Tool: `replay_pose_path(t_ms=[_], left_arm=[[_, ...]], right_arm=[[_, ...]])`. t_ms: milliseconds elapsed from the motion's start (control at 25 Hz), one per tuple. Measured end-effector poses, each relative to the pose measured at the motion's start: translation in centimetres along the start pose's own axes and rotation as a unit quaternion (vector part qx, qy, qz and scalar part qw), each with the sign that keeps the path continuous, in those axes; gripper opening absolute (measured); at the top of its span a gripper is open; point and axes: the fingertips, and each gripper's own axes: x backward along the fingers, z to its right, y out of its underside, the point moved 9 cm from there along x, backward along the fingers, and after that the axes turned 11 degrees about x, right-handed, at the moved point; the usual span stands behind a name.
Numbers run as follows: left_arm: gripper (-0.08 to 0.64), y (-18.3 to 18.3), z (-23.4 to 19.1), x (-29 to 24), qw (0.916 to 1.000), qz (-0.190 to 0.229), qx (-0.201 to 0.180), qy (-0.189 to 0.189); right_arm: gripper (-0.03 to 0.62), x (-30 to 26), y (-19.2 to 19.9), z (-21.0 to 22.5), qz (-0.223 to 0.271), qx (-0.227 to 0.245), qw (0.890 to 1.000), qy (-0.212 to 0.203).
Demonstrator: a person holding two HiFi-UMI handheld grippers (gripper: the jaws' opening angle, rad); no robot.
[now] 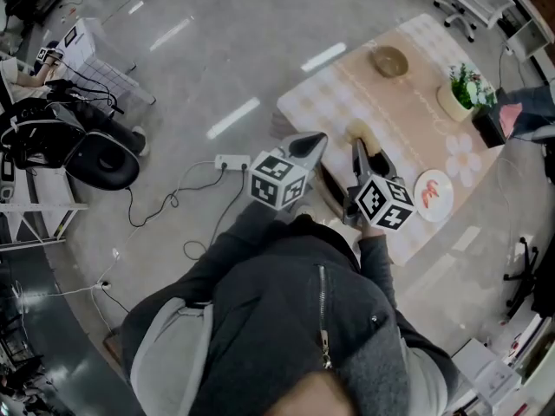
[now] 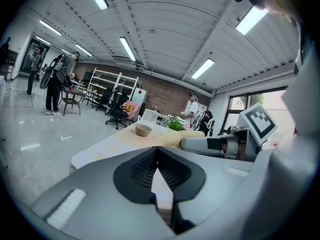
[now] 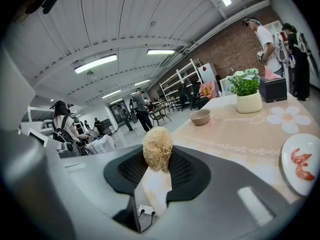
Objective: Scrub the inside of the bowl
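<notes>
**Containers**
- Bowl (image 1: 389, 61): tan, upright at the far end of the table (image 1: 408, 137), and clear of both tools. Only the head view shows its inside, which is a plain tan surface.
- White pot (image 3: 249, 103): right of the bowl, holding a green plant with white flowers.
- White plate (image 3: 301, 164): nearer than the bowl and to its right, carrying red food pieces.

**Tools**
- Right gripper (image 3: 158, 159): the jaws are clamped on a straw-coloured fibre scrubber (image 3: 158, 146). It is held well short of the bowl, with patterned tablecloth between them.
- Left gripper (image 2: 157, 154): the jaws are fully together and grip nothing. It is well short of the bowl and to its left.

**Surroundings**
- Black box (image 3: 273, 90): right of the bowl, just past the pot.
- Power strip (image 1: 231, 160): on the floor, well left of the bowl.
</notes>
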Motion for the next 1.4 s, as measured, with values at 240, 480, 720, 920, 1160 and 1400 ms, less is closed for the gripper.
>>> replay_pose_path(t_ms=[240,480,720,920,1160,1400], left_arm=[[0.009,0.6,0.5,0.0,0.9999,-0.010,-0.003,0.003],[0.009,1.1,0.7,0.3,0.9997,-0.021,-0.006,0.006],[0.009,0.4,0.4,-0.7,0.9994,-0.027,-0.010,0.022],[0.009,-1.1,-0.4,-2.3,0.9986,-0.033,-0.014,0.039],[0.009,-3.3,-2.0,-5.1,0.9977,-0.036,-0.019,0.055],[0.009,-6.3,-3.7,-8.1,0.9955,-0.046,-0.030,0.077]], right_arm=[[0.113,0.4,0.6,0.2,0.001,-0.012,1.000,0.006],[0.113,1.0,1.5,-0.1,0.000,-0.022,1.000,0.013],[0.112,0.6,1.4,0.1,0.000,-0.026,0.999,0.026],[0.112,-0.2,0.2,0.8,0.006,-0.031,0.998,0.046],[0.112,-2.3,-0.8,2.3,0.007,-0.041,0.997,0.071],[0.113,-4.7,-2.8,3.9,0.019,-0.054,0.993,0.100]])
